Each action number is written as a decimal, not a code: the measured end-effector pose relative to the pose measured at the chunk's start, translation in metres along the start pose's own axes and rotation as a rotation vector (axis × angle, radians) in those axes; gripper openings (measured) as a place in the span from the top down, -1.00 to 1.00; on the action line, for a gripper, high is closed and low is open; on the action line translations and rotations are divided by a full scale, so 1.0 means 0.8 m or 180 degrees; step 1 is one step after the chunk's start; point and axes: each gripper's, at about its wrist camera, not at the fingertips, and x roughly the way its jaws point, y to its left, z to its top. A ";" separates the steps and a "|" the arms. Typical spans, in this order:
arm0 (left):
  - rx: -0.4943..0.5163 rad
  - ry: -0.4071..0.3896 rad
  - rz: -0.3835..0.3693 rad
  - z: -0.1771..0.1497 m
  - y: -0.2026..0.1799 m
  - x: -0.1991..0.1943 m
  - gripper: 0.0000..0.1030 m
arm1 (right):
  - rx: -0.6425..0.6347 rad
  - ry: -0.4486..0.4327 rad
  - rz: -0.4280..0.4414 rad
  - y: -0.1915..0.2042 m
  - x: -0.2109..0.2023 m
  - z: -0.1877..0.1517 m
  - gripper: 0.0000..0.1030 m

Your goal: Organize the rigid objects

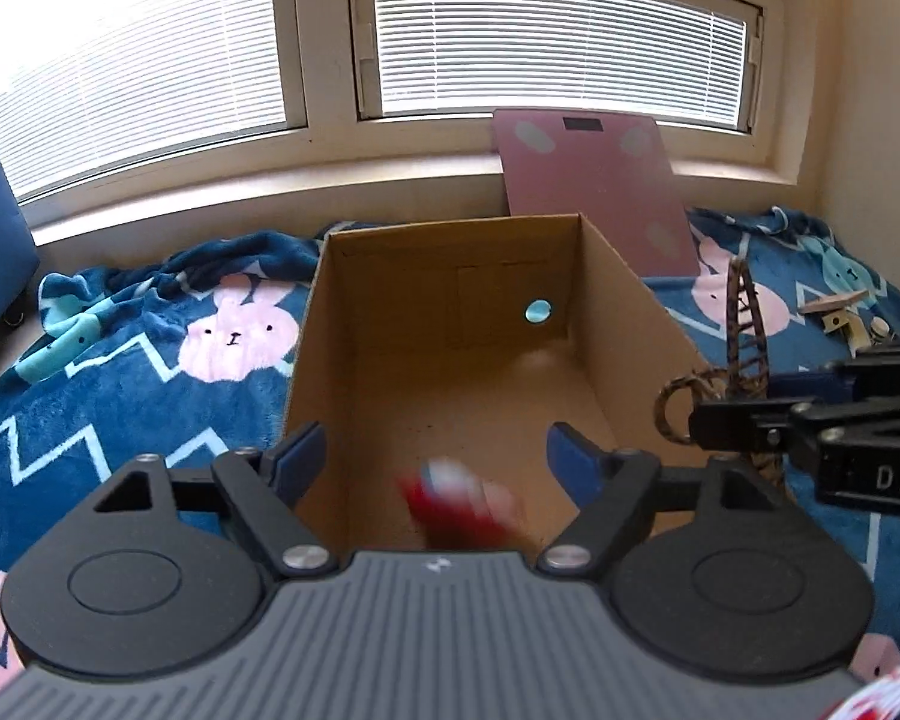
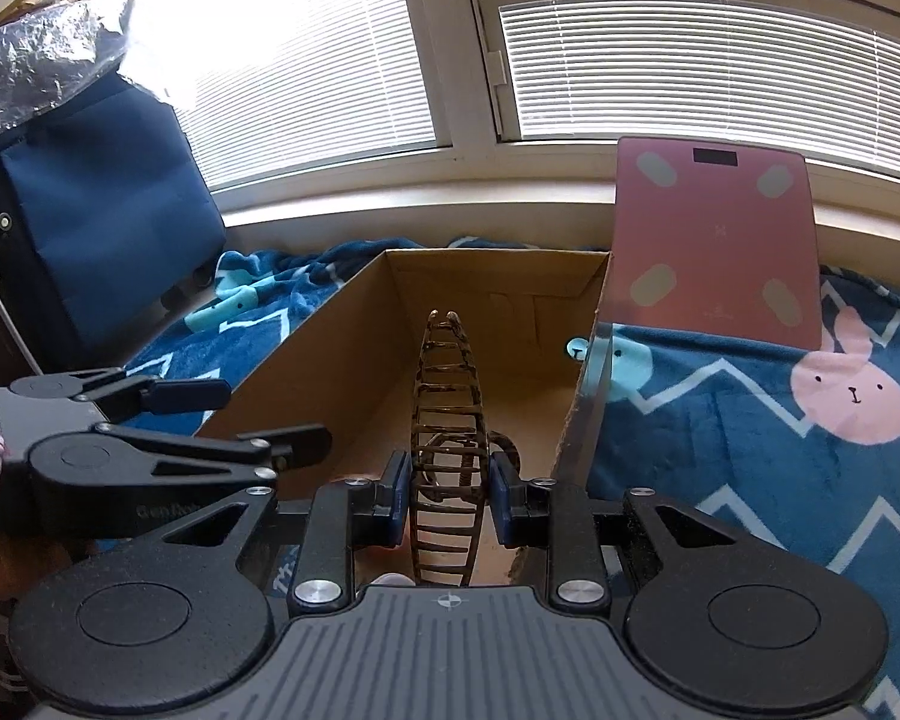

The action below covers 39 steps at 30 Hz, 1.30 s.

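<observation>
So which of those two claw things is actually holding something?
The right gripper: it is clamped on the brown hair clip. The left gripper is open, holding nothing.

A brown tortoiseshell hair claw [image 2: 448,420] stands on edge, its teeth closed, above the near end of an open cardboard box [image 1: 354,324]. A blurred red-and-white object [image 1: 462,495] shows low inside the box.
</observation>
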 end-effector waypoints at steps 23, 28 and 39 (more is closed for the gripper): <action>0.0077 -0.0006 0.0092 -0.005 0.000 -0.021 -0.49 | 0.0013 0.0057 0.0023 0.005 0.011 -0.001 0.54; 0.0056 0.0001 0.0093 -0.007 0.003 -0.019 -0.49 | 0.0026 0.0057 0.0040 0.007 0.018 -0.002 0.54; 0.0004 -0.0095 0.0124 -0.010 0.001 -0.041 -0.49 | 0.0126 -0.0170 -0.0007 -0.001 -0.011 -0.002 -0.12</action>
